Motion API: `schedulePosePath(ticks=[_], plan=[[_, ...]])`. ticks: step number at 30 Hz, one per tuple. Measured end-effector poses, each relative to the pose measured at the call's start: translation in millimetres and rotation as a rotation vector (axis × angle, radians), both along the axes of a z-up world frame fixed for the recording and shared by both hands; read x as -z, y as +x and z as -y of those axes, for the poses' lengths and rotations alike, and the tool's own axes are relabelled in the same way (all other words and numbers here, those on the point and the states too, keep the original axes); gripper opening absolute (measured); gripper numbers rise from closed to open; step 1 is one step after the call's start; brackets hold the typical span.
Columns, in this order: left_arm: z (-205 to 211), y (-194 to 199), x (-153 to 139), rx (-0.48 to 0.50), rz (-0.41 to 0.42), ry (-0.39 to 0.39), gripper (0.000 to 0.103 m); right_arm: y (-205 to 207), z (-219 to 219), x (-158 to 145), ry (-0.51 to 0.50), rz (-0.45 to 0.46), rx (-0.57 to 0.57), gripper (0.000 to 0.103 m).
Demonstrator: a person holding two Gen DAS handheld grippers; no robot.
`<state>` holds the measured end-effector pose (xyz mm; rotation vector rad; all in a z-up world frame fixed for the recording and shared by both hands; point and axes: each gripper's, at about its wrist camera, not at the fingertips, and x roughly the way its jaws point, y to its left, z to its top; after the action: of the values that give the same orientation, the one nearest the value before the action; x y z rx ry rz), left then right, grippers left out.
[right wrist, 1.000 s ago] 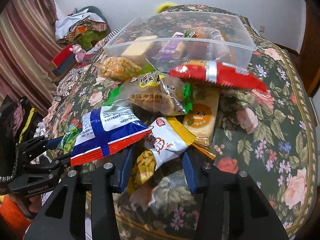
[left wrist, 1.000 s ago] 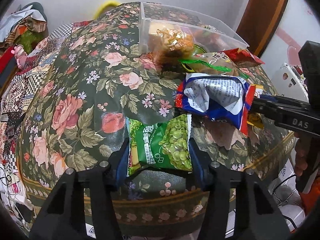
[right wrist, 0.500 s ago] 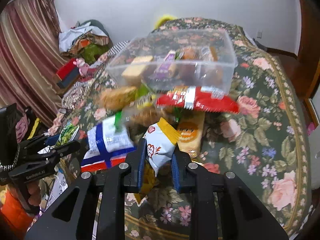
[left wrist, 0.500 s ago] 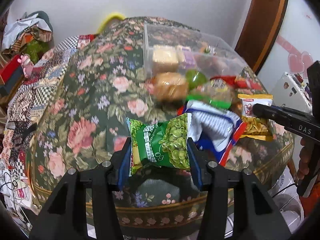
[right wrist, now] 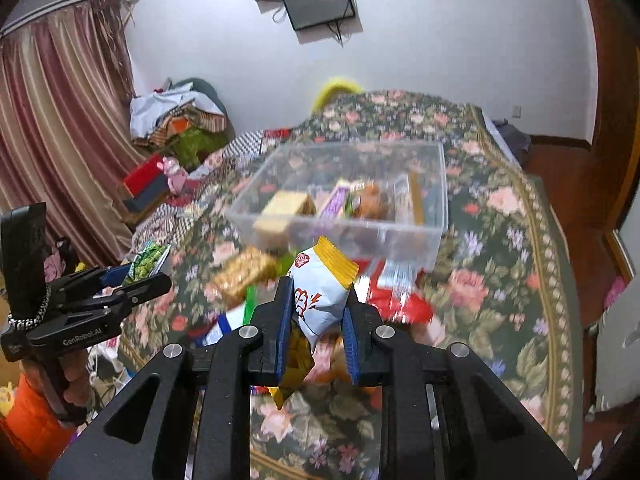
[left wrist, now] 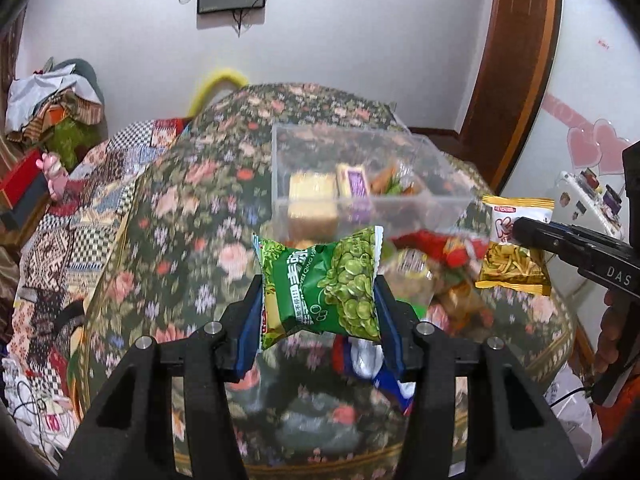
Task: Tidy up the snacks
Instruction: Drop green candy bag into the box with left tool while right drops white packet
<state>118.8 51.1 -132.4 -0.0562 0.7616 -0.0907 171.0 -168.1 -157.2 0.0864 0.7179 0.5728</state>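
My left gripper [left wrist: 320, 300] is shut on a green pea snack bag [left wrist: 324, 284] and holds it above the floral table [left wrist: 192, 208]. My right gripper [right wrist: 316, 312] is shut on a white and yellow snack bag [right wrist: 320, 296], also lifted; this bag shows at the right of the left wrist view [left wrist: 514, 252]. The clear plastic bin [right wrist: 360, 200] with several snacks inside stands just beyond both bags. The left gripper with the green bag shows at the left of the right wrist view [right wrist: 148, 268].
Loose snack packets lie in front of the bin: a red one [right wrist: 396, 296], a golden one [right wrist: 244, 272], a blue and white one [left wrist: 376, 364]. Clutter and clothes [right wrist: 180, 120] sit left of the table. A wooden door frame [left wrist: 516, 60] is right.
Both grippers have closed on their bags and lifted them off the table. The view has risen, so the bin's inside now shows.
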Motion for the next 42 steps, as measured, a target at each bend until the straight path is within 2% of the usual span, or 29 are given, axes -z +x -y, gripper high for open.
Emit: schedulePosePath(ticks=[9, 19, 25, 31, 36, 42], plan=[[11, 38, -30, 0.007, 0.072, 0.015, 0.051, 31, 5, -28, 0.029, 0.085, 0.017, 0.02], [21, 95, -35, 0.014, 0.073, 0.024, 0.051, 70, -4, -40, 0.019, 0.138, 0.022, 0.02], [30, 127, -21, 0.027, 0.022, 0.017, 0.051, 99, -2, -30, -0.045, 0.133, 0.049, 0.02], [41, 157, 4, 0.042, -0.051, 0.019, 0.051, 122, 2, -3, -0.112, 0.069, 0.056, 0.02], [48, 177, 23, 0.05, -0.109, 0.011, 0.051, 132, 1, 13, -0.138, 0.039, 0.045, 0.02], [60, 189, 36, 0.074, -0.152, 0.039, 0.052, 136, -5, 17, -0.158, 0.039, 0.024, 0.02]])
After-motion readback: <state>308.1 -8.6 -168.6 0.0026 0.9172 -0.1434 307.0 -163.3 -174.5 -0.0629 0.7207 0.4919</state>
